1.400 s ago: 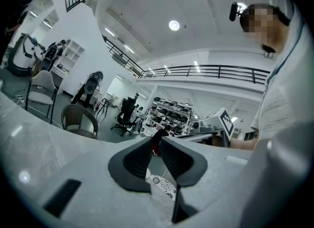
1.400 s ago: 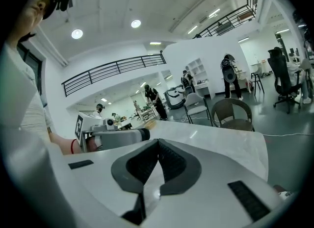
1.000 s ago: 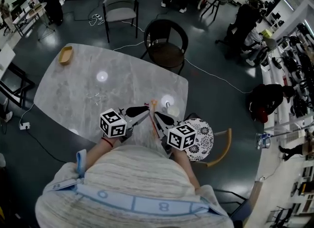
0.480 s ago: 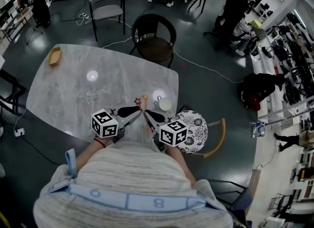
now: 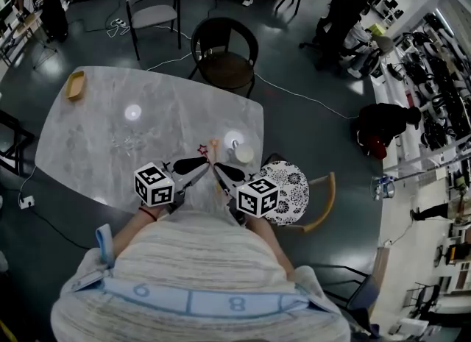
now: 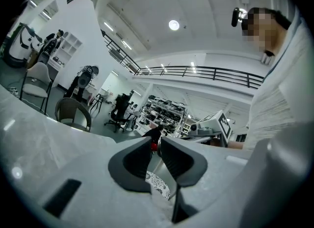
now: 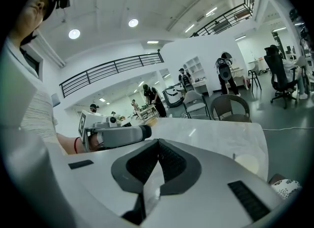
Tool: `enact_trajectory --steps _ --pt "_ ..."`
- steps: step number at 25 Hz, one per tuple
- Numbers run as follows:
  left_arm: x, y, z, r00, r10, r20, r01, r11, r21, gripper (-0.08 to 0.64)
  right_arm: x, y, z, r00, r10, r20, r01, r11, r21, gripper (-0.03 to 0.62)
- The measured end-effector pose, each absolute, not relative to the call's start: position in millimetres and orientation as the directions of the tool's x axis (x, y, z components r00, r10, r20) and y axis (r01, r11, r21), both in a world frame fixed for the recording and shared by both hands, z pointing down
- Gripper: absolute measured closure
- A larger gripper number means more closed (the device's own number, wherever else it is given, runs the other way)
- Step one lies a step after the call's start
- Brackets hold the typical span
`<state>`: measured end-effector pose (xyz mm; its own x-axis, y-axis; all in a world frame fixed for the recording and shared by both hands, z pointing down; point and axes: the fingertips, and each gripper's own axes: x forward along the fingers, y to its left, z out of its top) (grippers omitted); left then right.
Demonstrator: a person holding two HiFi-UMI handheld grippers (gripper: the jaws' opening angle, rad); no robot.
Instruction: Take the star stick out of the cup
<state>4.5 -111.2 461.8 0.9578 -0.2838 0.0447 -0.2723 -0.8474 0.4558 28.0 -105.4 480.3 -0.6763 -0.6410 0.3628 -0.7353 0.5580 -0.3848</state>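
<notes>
A small red star (image 5: 202, 149) and an orange-topped stick (image 5: 213, 143) show on the marble table (image 5: 110, 127), left of the white cup (image 5: 244, 155). Both sit just beyond my gripper tips; I cannot tell whether either one is touched. My left gripper (image 5: 207, 164) (image 6: 156, 142) points level, its jaws drawn together to a thin slit with only background showing through. My right gripper (image 5: 215, 167) (image 7: 158, 142) tilts slightly down, its jaws meeting with nothing between them. The two grippers stand tip to tip in front of my body. What the cup holds is hidden from me.
A black round chair (image 5: 224, 57) stands at the table's far side and a chair with a patterned cushion (image 5: 294, 190) at its right corner. A yellow dish (image 5: 74, 84) sits at the far left, with small clutter (image 5: 129, 142) mid-table. People and a cable are on the floor beyond.
The head view has swung a little. Both grippers keep the same tip-to-tip pose, and the star and stick stay where they were beside the cup.
</notes>
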Motion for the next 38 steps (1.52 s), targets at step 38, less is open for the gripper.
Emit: enact_trajectory --steps 38 --pt "-24 -119 513 0.919 -0.362 0.157 -0.386 -0.744 0.546 0.505 49 -117 573 -0.652 -0.535 0.537 -0.758 0.487 -0.435 0.583"
